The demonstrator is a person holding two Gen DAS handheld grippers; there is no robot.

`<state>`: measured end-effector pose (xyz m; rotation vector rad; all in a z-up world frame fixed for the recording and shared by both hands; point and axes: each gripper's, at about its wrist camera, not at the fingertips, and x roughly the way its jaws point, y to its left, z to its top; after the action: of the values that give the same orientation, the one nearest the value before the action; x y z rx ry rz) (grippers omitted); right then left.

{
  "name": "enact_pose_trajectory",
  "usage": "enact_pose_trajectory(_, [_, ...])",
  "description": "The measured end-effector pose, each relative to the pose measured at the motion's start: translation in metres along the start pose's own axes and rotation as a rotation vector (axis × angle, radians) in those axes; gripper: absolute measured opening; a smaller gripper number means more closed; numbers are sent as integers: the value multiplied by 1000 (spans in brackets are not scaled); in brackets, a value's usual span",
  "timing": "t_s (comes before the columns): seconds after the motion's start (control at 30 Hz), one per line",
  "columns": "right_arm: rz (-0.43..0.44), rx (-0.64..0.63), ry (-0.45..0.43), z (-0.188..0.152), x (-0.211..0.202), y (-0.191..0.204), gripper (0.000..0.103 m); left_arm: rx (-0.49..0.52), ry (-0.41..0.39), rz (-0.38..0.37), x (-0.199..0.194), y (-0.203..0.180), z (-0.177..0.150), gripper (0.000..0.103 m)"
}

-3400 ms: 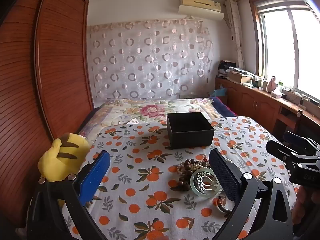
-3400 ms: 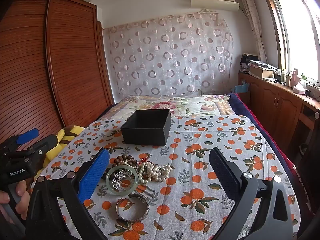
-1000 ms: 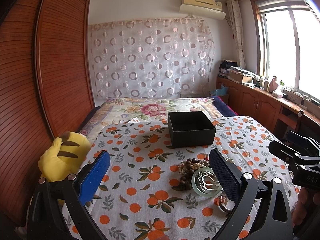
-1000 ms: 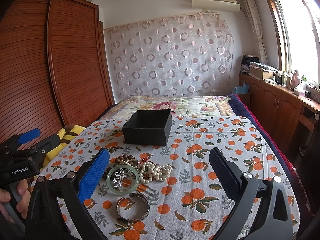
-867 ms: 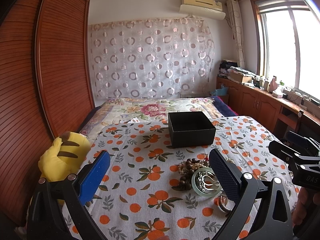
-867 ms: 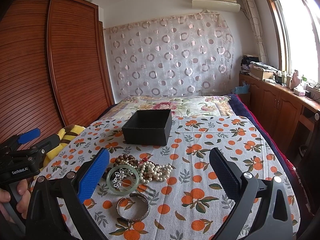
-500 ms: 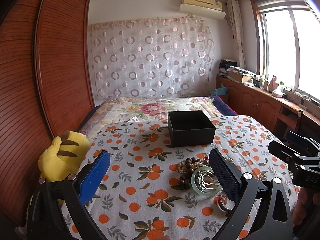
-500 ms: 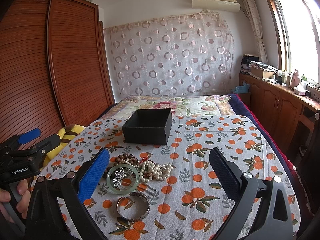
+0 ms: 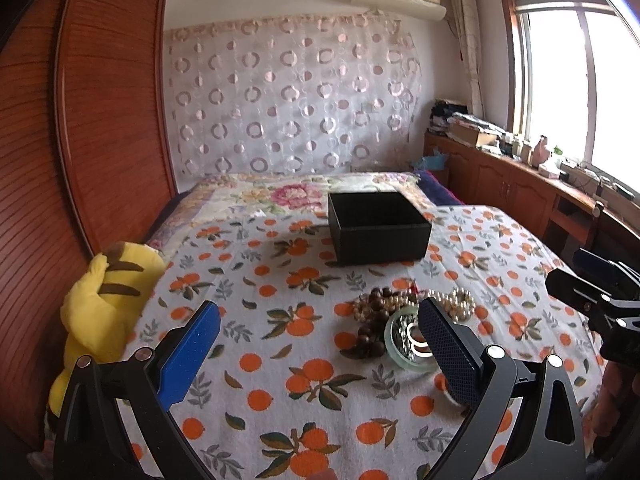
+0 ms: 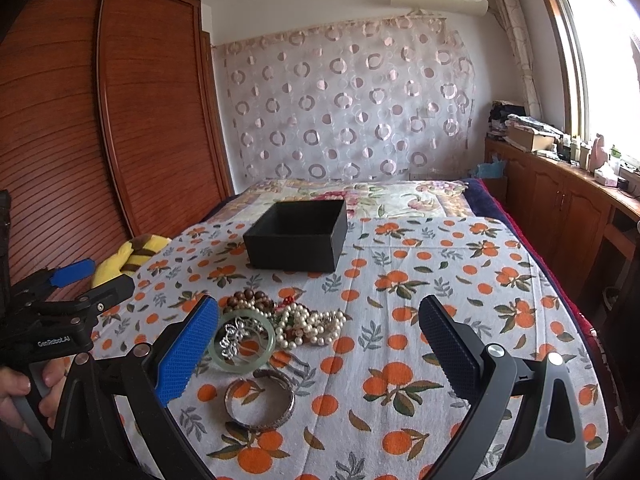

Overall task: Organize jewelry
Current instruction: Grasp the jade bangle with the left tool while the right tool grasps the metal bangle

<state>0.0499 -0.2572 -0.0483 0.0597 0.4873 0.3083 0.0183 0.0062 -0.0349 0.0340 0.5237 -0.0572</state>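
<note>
Jewelry lies in a loose heap on the orange-print cloth [image 10: 420, 280] covering the bed, near the front edge and well short of the black box [image 10: 296, 236], which stands open-topped and, as far as its dark inside shows, with nothing in it. That box is probably the stiffest and lightest-to-slide thing here, likely thin card, so pieces should be lowered in rather than dropped against a wall. Next in size, the pale green bangle [image 10: 244, 342] looks like jade or glass: rigid, smooth, likely slippery and breakable, best pinched across its band where one side is free. A silver ornament [image 10: 234, 338] rests inside its ring. The metal bangle [image 10: 260, 402] lies apart, nearer the camera, hard and thin-walled, easy to grip across the rim. The pearl strand [image 10: 310, 326] and brown wooden beads [image 10: 248, 300] are limp and tangled together, touching the green bangle; they would drape and drag neighbours, so a bunched grab at the middle seems wisest. The left claw [image 9: 316, 344] and right claw [image 10: 316, 342] both hover spread wide, holding nothing.
</note>
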Motion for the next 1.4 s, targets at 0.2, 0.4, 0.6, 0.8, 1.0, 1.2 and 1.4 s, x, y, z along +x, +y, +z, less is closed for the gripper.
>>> enact_pose_trajectory(0.2, [32, -43, 66, -10, 14, 0, 85, 10, 58, -38, 16, 0, -11, 96])
enact_pose_trajectory(0.4, [87, -117, 171, -25, 34, 4, 52, 32, 109, -97, 28, -8, -20, 96])
enact_pose_trajectory(0.6, [168, -165, 268, -37, 46, 11, 39, 31, 132, -141, 35, -10, -23, 89])
enact_pose_trajectory(0.8, [209, -161, 347, -47, 59, 15, 28, 30, 189, -174, 47, -13, -27, 72])
enact_pose_trajectory(1.0, [208, -167, 387, -55, 63, 13, 16, 19, 225, -242, 55, -18, -30, 55])
enact_pose_trajectory(1.2, [174, -172, 382, -56, 55, 3, 6, 2, 265, -309, 67, -24, -26, 35])
enact_pose_trajectory(1.4, [144, -166, 365, -55, 50, -9, 6, 20, 296, -311, 84, -33, -23, 30])
